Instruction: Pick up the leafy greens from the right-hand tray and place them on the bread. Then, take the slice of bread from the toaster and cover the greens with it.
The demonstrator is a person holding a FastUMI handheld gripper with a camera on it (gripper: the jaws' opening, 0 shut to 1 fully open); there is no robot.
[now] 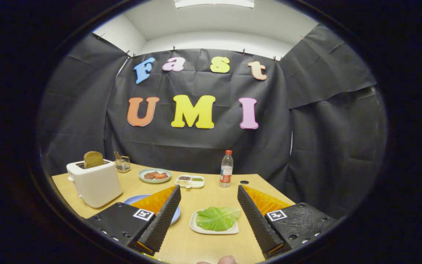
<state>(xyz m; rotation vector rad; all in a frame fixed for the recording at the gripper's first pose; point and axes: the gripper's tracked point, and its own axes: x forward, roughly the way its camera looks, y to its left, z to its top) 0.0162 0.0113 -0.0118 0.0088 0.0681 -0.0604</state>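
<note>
Gripper (209, 216) fingers spread wide, nothing between but greens (217, 217) on tray (195, 226). Bare table (203, 198) ahead of tray. Beyond: condiment dish (189, 181), bottle (226, 168), plate (154, 175). Toaster (94, 182) with bread (93, 159) stands left; blue plate (132, 200) partly hidden behind left finger.

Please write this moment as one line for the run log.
tool: open, holds nothing | greens: on tray, between fingers | bread: in toaster
</note>
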